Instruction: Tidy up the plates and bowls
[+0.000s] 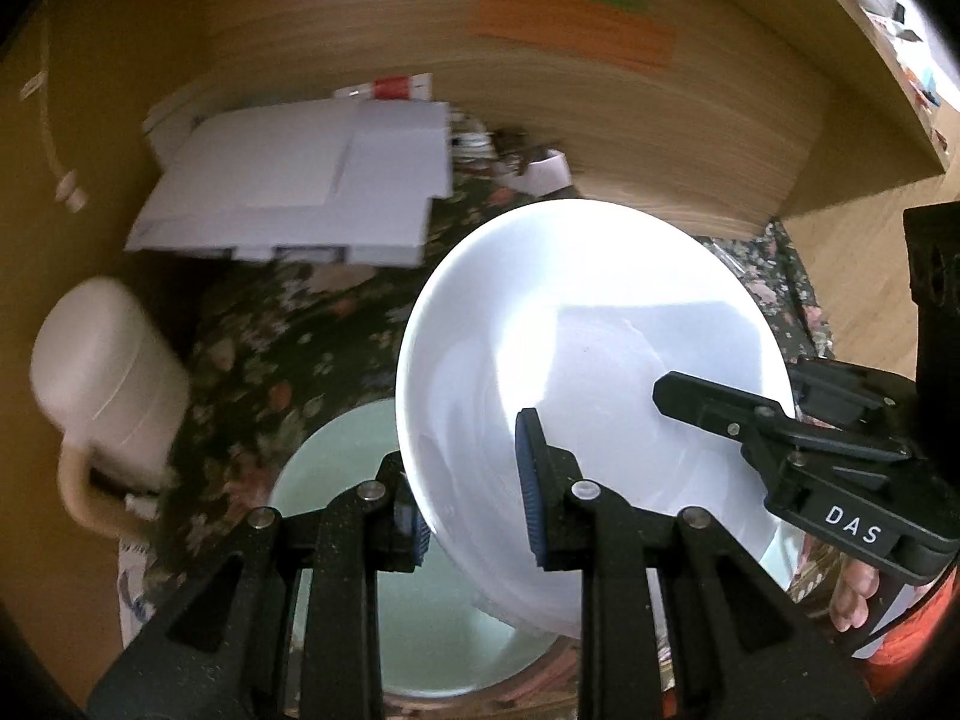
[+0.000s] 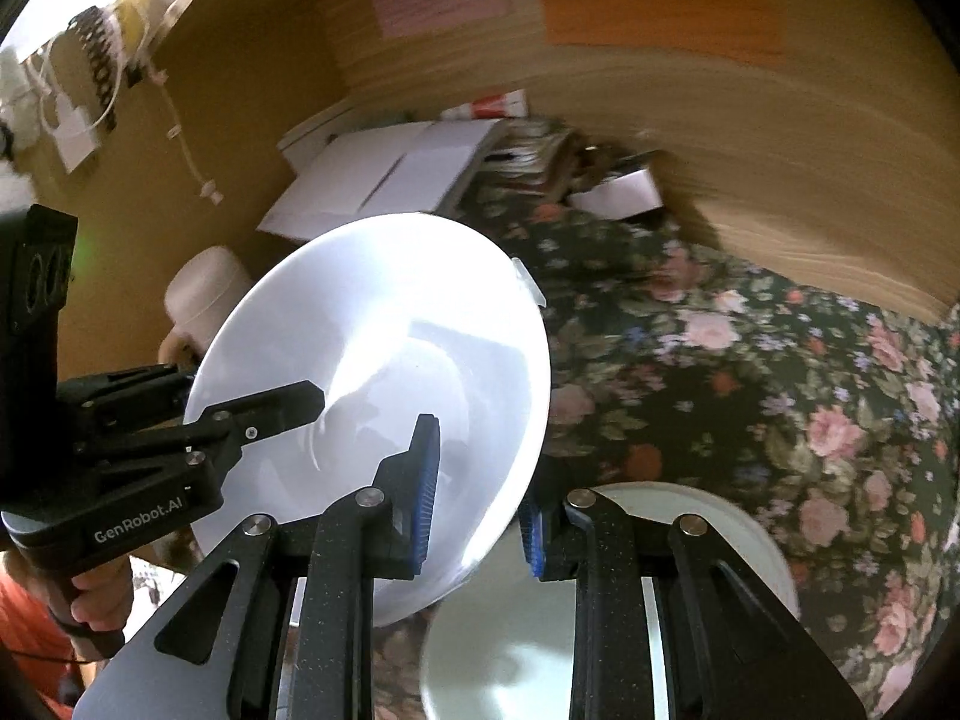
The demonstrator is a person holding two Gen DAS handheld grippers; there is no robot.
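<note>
- Over the floral tablecloth (image 2: 750, 360), both grippers hold one white plate (image 1: 576, 324) clear of the table, tilted, each clamped on an opposite part of its rim.
- The left gripper (image 1: 474, 510) has its jaws drawn in narrow on the plate's rim; one blue pad (image 1: 531, 492) lies against the plate's inner face and the other sits behind the rim, underneath.
- The right gripper (image 2: 477, 510) is likewise pinched narrow on the rim at the other side, one blue pad (image 2: 426, 480) on the upper face, the other behind the edge.
- In the left wrist view the right gripper reaches in from the right with a black finger lying across the plate's face; in the right wrist view the left gripper does the same from the left.
- A hand (image 2: 99, 594) wraps the left gripper's handle, with an orange sleeve (image 2: 30, 630) beside it.
- Under the lifted plate a pale green plate (image 1: 432, 618) lies flat on the cloth, partly hidden by the gripper fingers; in the right wrist view it shows below and to the right of the white one.
- A cream mug (image 1: 108, 396) with a handle stands near the left edge of the cloth, beside the wooden side wall.
- White folded paper and boxes (image 1: 300, 186) lie at the back of the table, against a wooden panel (image 2: 750, 138).
- Pink, green and orange sticky notes (image 2: 660, 18) are stuck high on that panel.
- A white cord (image 2: 186, 150) hangs along the left wall.
</note>
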